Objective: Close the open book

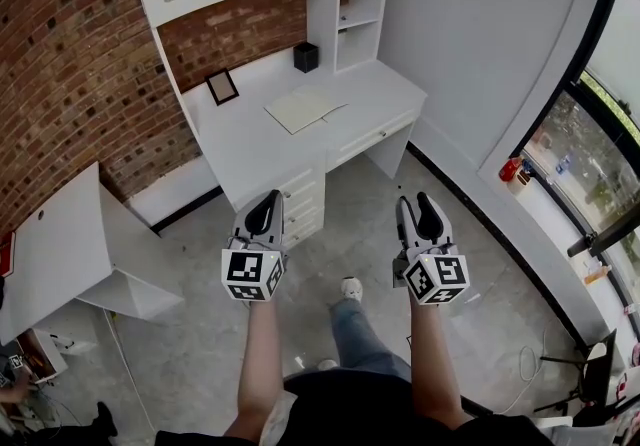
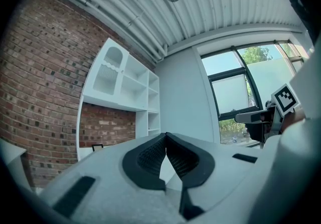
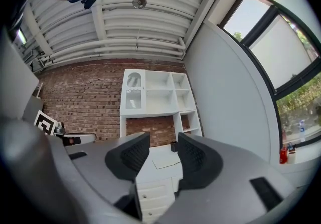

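Note:
The open book (image 1: pixel 305 106) lies flat with pale pages on the white desk (image 1: pixel 250 149) against the brick wall, and nothing touches it. Both grippers hang over the floor, well short of the desk. My left gripper (image 1: pixel 265 212) is shut and empty; in the left gripper view its fingertips meet (image 2: pixel 166 135). My right gripper (image 1: pixel 418 214) is open with nothing between its pads. The right gripper view looks between those parted jaws (image 3: pixel 163 137) to the book (image 3: pixel 167 158) far ahead on the desk.
A small picture frame (image 1: pixel 222 86) and a black box (image 1: pixel 306 57) stand at the back of the desk under white shelves. A white side table (image 1: pixel 60 244) is at the left. A curved wall and windows run along the right, with a red object (image 1: pixel 511 170) on the sill.

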Demonstrator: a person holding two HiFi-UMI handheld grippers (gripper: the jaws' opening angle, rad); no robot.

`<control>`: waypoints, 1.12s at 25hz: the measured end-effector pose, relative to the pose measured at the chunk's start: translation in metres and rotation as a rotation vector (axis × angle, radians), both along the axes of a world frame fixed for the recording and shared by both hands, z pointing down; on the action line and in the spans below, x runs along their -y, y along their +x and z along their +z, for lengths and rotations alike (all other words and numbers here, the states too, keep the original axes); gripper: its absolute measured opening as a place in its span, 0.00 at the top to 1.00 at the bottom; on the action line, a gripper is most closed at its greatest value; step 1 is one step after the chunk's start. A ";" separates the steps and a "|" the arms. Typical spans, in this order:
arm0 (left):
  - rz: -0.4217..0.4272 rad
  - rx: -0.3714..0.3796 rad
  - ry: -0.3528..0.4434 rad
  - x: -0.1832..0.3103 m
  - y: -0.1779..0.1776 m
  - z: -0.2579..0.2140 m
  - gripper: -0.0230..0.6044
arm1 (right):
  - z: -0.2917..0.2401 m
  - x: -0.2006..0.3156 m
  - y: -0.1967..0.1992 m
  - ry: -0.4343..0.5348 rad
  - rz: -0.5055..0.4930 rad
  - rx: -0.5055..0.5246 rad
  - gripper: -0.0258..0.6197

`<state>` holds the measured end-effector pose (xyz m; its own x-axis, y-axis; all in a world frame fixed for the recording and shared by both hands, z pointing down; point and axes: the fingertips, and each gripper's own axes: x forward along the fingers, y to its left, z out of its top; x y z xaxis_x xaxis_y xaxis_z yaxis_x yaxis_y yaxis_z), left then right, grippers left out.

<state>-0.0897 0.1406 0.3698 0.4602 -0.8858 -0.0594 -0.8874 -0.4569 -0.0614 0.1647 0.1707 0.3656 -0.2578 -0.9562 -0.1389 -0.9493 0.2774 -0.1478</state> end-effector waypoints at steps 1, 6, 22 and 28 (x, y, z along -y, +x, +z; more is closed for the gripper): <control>-0.001 0.002 0.002 0.006 0.001 0.000 0.95 | 0.000 0.007 0.002 0.004 0.000 0.002 0.72; -0.022 0.014 -0.001 0.044 0.007 0.007 0.95 | 0.008 0.051 0.013 0.004 -0.008 0.017 0.72; -0.215 0.026 -0.057 0.251 0.013 0.038 0.95 | 0.038 0.315 0.026 -0.063 -0.162 0.038 0.72; -0.319 0.010 -0.069 0.321 0.001 0.041 0.95 | 0.040 0.418 0.012 -0.081 -0.251 0.030 0.72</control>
